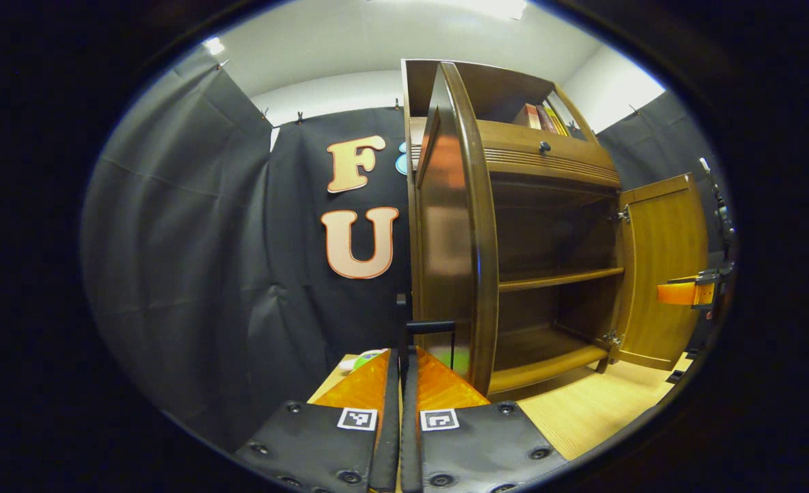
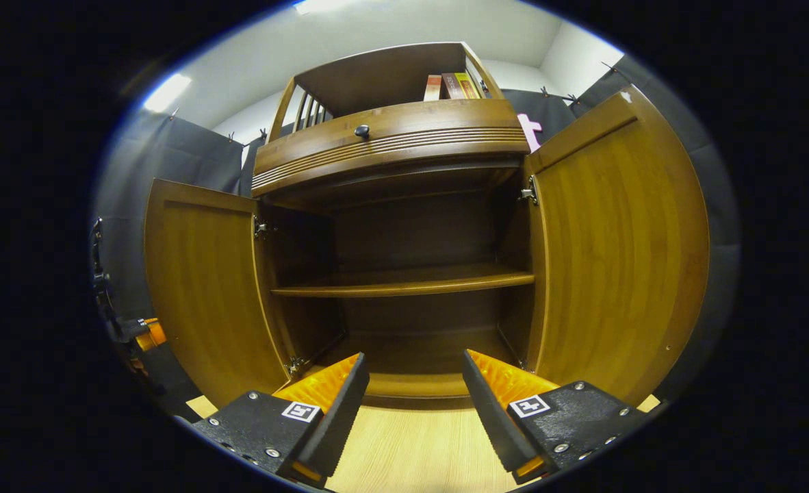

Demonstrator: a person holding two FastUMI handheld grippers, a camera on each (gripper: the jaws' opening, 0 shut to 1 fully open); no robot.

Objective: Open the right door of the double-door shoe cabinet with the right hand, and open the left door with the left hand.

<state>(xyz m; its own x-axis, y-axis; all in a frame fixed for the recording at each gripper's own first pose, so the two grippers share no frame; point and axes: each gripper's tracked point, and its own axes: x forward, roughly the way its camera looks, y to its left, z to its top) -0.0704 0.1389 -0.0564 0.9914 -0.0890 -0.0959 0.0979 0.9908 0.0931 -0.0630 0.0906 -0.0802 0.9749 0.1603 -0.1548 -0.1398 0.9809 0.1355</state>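
Closest to my left camera, the left gripper (image 1: 400, 383) has its two fingers pressed nearly together, and a thin dark bar, which I take for the left door's handle (image 1: 430, 326), stands at or just past their tips. I cannot tell whether the fingers actually pinch it or merely sit beside it. Just right of them, the left door (image 1: 456, 233) is swung far out from the shoe cabinet (image 1: 548, 171), so that I look almost along its edge and glossy outer face.

From the right gripper view, the right gripper (image 2: 415, 383) has its fingers spread wide with nothing between them, hanging in front of the cabinet's open middle above the light wooden floor (image 2: 418, 452). Both doors stand open here: the right door (image 2: 623, 253) is folded well out to one side, the left door to the other, and between them I see a bare shelf (image 2: 404, 282) and the dark interior. A drawer knob (image 2: 361, 130) and a few books (image 2: 452, 85) sit above the opening.

In the left gripper view I also pick out the other gripper far off beside the right door, at the rim of the picture.

My read is that the task is all but finished: each door is open on its own side. What seems left is for the left gripper to come away from the handle, if it does hold it, and for both hands to back off.
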